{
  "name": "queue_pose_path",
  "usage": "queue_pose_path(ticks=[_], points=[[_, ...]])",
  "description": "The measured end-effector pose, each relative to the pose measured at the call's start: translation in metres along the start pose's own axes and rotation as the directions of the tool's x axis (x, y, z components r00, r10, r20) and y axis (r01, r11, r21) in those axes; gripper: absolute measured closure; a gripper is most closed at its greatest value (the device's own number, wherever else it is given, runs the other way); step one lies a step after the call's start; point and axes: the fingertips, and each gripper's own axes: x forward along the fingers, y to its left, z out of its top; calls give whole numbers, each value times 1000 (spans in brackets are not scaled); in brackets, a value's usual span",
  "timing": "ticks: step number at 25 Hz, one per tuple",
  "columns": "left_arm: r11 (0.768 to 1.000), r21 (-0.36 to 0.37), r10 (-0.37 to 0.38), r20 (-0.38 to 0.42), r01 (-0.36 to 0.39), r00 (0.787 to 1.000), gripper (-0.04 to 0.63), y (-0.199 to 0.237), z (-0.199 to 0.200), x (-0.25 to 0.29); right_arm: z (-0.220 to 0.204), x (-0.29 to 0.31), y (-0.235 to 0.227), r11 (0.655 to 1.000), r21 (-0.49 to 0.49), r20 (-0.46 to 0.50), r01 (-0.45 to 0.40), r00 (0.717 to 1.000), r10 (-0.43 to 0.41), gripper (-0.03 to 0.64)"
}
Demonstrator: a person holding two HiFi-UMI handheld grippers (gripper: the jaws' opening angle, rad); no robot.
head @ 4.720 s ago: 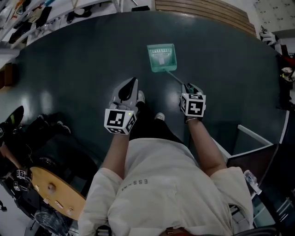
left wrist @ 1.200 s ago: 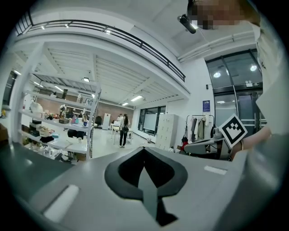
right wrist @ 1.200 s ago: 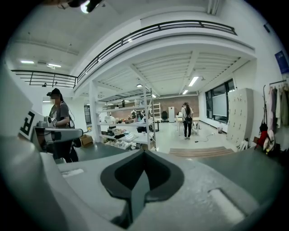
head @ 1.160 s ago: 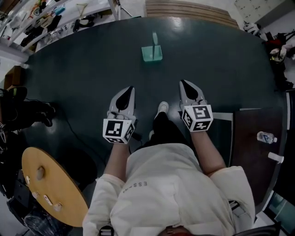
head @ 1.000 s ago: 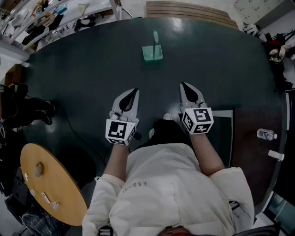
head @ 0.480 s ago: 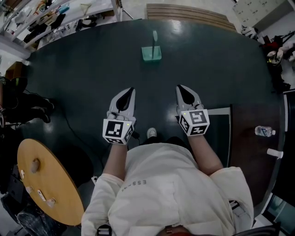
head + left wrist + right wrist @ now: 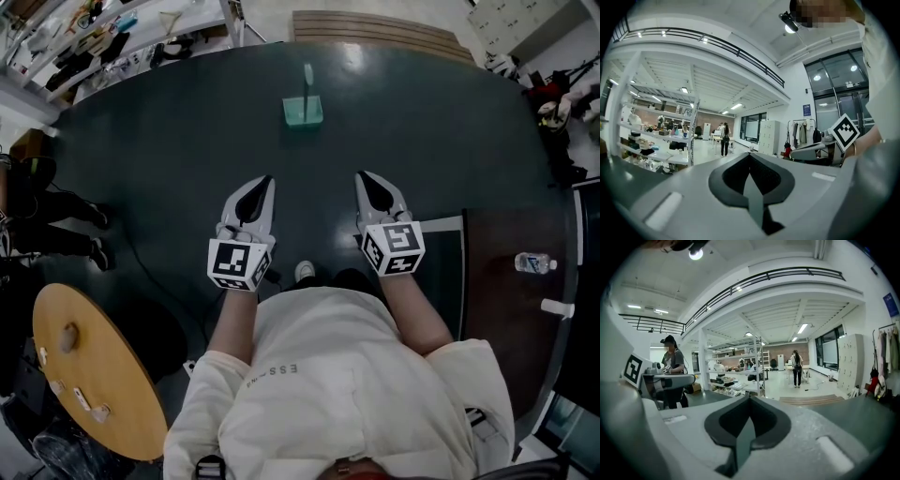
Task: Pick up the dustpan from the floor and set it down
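Dustpan (image 7: 303, 110) stands on the dark floor (image 7: 169, 159), well ahead of me. Left gripper (image 7: 262, 185) and right gripper (image 7: 366, 181) are both clenched, empty. Set-down looks done; I steer clear of it.

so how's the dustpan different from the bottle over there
The dustpan is green; the bottle is clear. The dustpan is on the dark floor straight ahead; the bottle is far to the right, on the brown surface. Shared: neither is held. The left gripper and right gripper are both shut and empty.
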Motion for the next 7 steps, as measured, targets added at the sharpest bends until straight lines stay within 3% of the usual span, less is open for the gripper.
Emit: queue_pose_path(ticks=[7], points=[[1000, 2, 14, 2, -14, 1000, 583, -1, -1, -10, -5, -4, 3, 1000, -17, -13, 0, 1000, 0, 624]])
